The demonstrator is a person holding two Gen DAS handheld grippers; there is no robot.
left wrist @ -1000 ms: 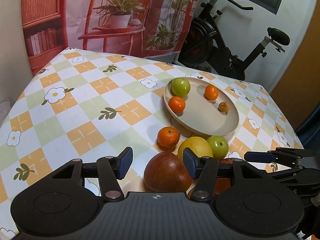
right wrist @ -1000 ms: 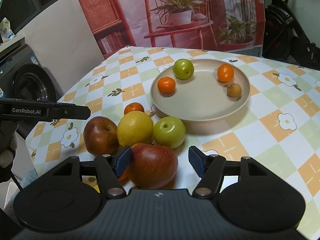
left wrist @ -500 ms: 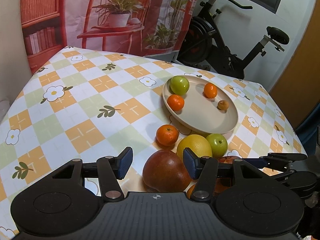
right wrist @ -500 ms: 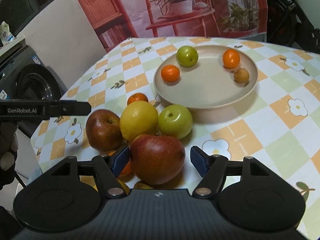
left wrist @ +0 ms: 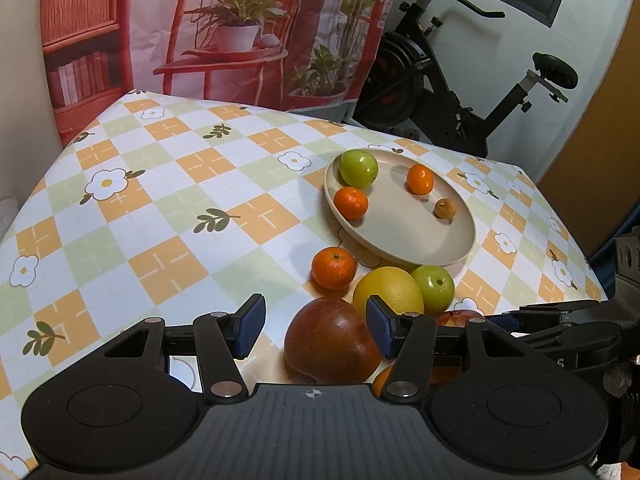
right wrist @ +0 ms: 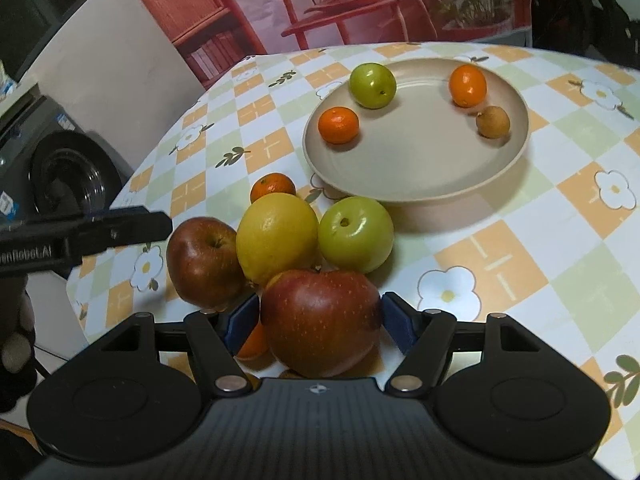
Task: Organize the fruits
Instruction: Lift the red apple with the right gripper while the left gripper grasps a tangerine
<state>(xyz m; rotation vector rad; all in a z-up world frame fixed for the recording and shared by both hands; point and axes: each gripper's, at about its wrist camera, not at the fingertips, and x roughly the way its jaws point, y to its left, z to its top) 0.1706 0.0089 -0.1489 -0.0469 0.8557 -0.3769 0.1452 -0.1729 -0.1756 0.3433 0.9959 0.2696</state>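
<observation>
Plate (right wrist: 416, 184) on the surface (right wrist: 496, 256) holds four fruits: one green apple (right wrist: 372, 85), two mandarins, one small brown fruit. Beside it: two red apples, one yellow citrus, one green apple, one mandarin. Right tongs (right wrist: 320, 322) spread around the nearer red apple (right wrist: 320, 320); left tongs (left wrist: 314, 326) apart.

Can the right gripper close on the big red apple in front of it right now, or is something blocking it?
Probably yes. The right gripper is open with the red apple already between its fingers. The yellow citrus and green fruit sit just behind, not between pad and apple.
</observation>
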